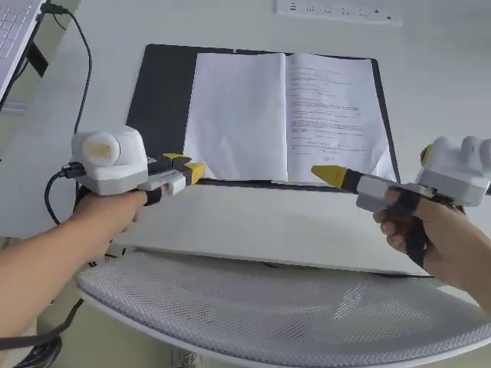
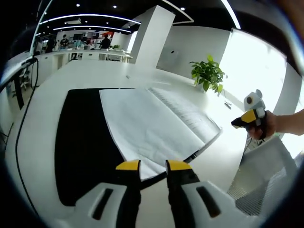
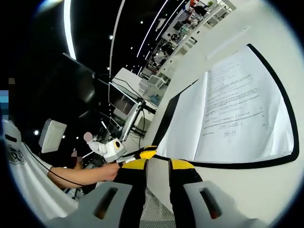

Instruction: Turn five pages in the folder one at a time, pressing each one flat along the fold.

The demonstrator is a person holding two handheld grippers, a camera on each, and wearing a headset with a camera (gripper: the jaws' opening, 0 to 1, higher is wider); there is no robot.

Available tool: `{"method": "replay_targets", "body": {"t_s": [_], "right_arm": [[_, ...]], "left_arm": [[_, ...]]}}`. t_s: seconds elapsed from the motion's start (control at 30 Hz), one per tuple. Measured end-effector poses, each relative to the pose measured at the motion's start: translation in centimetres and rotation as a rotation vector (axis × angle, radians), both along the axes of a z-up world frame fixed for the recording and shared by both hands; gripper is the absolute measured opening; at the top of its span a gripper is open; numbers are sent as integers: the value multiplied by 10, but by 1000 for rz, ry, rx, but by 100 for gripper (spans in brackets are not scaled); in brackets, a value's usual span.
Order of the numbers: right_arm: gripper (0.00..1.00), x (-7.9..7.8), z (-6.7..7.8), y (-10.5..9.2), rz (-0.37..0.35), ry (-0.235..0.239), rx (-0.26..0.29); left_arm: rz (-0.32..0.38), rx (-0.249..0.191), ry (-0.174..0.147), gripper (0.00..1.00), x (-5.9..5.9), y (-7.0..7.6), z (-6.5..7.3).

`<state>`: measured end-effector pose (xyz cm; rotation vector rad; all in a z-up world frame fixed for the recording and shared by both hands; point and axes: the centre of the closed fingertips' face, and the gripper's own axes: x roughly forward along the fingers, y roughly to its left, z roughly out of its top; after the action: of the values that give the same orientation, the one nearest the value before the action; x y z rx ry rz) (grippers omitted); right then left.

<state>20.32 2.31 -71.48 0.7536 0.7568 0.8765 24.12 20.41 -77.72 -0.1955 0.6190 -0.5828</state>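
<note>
The black folder point(image 1: 161, 92) lies open on the white worktop point(image 1: 230, 222). A blank page point(image 1: 238, 115) is on its left side. A page with printed words point(image 1: 330, 107) is on its right side. Both pages lie flat.

The left gripper point(image 1: 190, 170) is just off the folder's near edge, by the bottom of the blank page. Its jaws are a little apart and hold nothing. The right gripper point(image 1: 326, 175) is at the near edge too, by the bottom of the printed page. Its jaws also have a small gap and hold nothing.

A mesh chair back point(image 1: 268, 307) is closer to the person than the folder.
</note>
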Motion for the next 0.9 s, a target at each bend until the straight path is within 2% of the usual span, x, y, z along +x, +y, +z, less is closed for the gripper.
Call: {"method": "replay_targets", "body": {"t_s": [0.03,0.1,0.17,0.23,0.3,0.4,0.57,0.7,0.9], "right_arm": [[19,-1,-1,-4,-9,-4,-17],[22,-2,-3,-14,-27,-35,-75],[28,-4,-3,-24,-46,-55,-130],[34,-5,-2,-33,-56,-96,-201],[37,-7,1,-40,-77,-105,-231],[41,-13,9,-48,-99,-121,-240],[40,-22,19,-62,-141,-117,-221],[41,-24,34,-72,-161,-141,-223],[45,-30,37,-90,-177,-155,-263]], "left_arm": [[-3,-2,0,22,-2,-1,4],[-8,3,-22,24,-7,-1,15],[-9,10,-12,28,-13,1,22],[-7,22,-6,36,-18,3,28],[-4,30,7,39,-24,7,32],[-6,45,-8,40,-34,12,40],[3,51,-17,43,-52,23,50],[19,29,-16,44,-59,27,62],[8,32,-19,47,-68,26,76]]}}
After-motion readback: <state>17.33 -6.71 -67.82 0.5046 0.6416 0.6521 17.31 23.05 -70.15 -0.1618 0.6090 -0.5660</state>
